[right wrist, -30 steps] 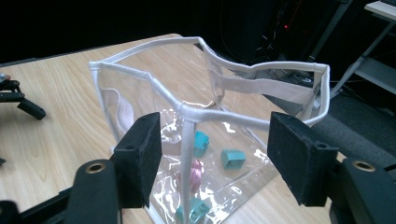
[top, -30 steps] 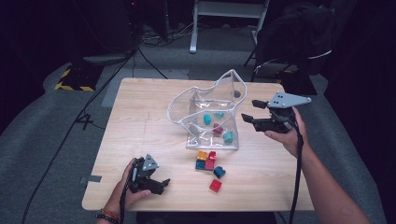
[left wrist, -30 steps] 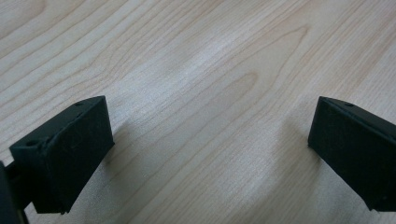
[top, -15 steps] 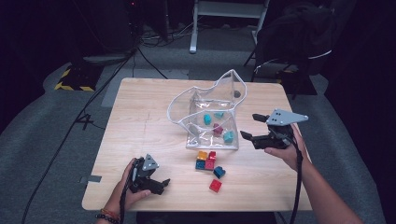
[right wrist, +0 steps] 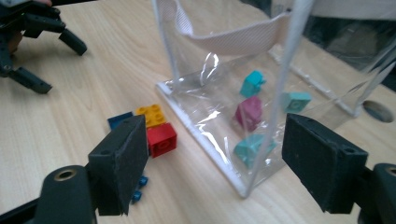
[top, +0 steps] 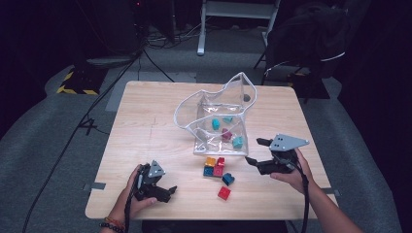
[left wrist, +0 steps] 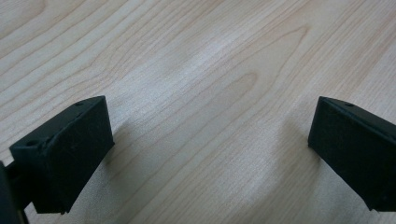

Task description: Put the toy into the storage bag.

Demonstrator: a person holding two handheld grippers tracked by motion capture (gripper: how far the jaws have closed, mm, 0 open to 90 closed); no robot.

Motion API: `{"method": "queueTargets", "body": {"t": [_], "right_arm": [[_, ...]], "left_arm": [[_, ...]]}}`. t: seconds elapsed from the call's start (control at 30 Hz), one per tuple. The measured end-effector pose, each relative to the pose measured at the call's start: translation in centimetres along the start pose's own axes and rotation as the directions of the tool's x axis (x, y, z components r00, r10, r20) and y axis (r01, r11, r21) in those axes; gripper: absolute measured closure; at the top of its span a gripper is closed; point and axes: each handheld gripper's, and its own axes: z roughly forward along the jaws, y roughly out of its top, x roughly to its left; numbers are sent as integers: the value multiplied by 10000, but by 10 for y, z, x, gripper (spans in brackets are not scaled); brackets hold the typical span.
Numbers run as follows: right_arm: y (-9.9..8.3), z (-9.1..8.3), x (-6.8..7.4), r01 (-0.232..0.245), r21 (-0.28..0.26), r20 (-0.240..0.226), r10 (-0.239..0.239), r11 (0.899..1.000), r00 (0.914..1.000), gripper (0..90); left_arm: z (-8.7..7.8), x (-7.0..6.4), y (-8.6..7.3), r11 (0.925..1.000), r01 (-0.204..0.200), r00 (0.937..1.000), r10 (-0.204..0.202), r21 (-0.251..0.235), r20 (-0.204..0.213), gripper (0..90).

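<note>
Between the wide-open jaws of the right gripper point(right wrist: 210, 163), the right gripper view shows the near corner of the clear bag point(right wrist: 261, 70), with the red brick point(right wrist: 161, 140) and the yellow brick point(right wrist: 152, 114) just inside the left jaw. The loose bricks lie on the table point(top: 145, 121) outside the bag, just in front of its lower edge; teal and magenta bricks already sit inside it. The step in hand appears to be the approach for picking a loose brick to load into the bag. The next move calls for lowering the jaws astride one brick, most likely the red one, and closing without catching the bag wall. The left gripper point(top: 163, 190) rests low over bare table, jaws spread and empty, well apart from the bricks. Compared with one second ago, the right gripper has dropped from beside the bag's upper part toward the brick cluster; the left gripper, bag and bricks are unchanged.
</note>
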Motion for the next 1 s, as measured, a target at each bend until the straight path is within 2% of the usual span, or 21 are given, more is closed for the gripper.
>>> {"method": "queueTargets", "body": {"t": [0.4, 0.53, 0.73, 1.0], "right_arm": [[-30, 27, 29, 249, 704, -841, -189, 9972, 9963, 235], [-37, 36, 36, 220, 903, -1105, -120, 9957, 9938, 236], [-43, 46, 46, 286, 1032, -1494, -129, 9942, 9887, 242], [-48, 60, 55, 420, 1301, -1725, -191, 9906, 9848, 249]], "left_arm": [[0, 0, 0, 10000, 1, 10000, -1, -2, 1, 2], [0, 0, 0, 10000, 1, 10000, -1, 1, 0, 2], [0, 0, 0, 10000, 1, 10000, -1, 1, 0, 2], [0, 0, 0, 10000, 0, 10000, 0, -2, 0, 2]]}}
